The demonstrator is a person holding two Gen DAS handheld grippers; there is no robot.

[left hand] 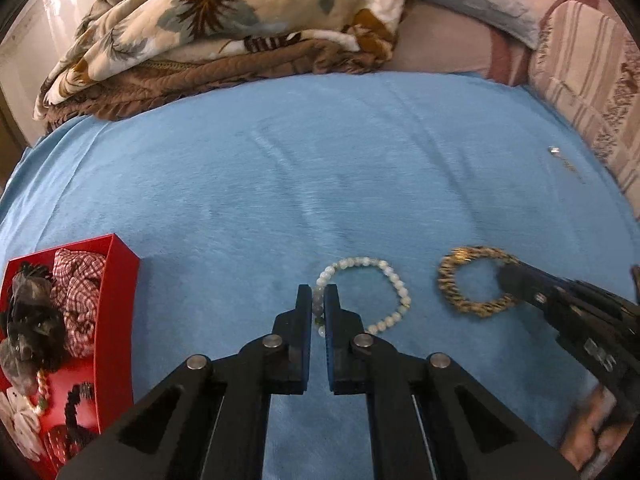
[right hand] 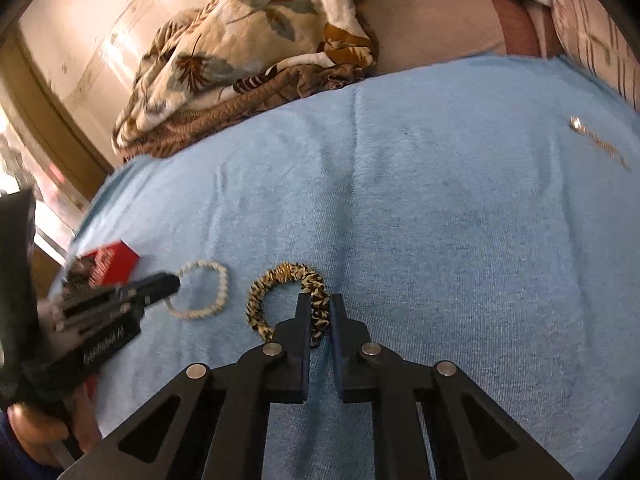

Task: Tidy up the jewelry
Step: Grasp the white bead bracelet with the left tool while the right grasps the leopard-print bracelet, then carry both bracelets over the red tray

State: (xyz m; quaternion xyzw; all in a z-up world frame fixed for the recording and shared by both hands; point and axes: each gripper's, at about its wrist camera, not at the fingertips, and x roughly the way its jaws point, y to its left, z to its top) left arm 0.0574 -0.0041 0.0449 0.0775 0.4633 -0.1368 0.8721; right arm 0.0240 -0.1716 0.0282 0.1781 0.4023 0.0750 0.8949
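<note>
On a blue towel (left hand: 280, 184) spread over a bed, two hand-held grippers close on jewelry at once. The left gripper (left hand: 319, 296) has its jaws pressed together on the near-left arc of a pale beaded bracelet (left hand: 394, 280), pinching the beads low against the cloth, likely so the strand lifts as one loop rather than rolling away. Just beside it, the right gripper (right hand: 319, 306) clamps the near-right side of a gold-and-black animal-print band (right hand: 280, 276), its jaws nearly shut with the band's gathered edge squeezed between them. Both pieces lie flat on the towel, close together but apart. A red tray (left hand: 120, 276) sits at the towel's left edge, already holding a checked scrunchie (left hand: 78, 280), dark hair pieces and other small accessories, which suggests it is the collecting place and explains why the left-hand piece is gripped on the tray side. A thin chain (right hand: 600, 144) lies well apart near the far right, apparently yet to be gathered. A floral quilt (left hand: 224, 12) is bunched beyond the towel.
</note>
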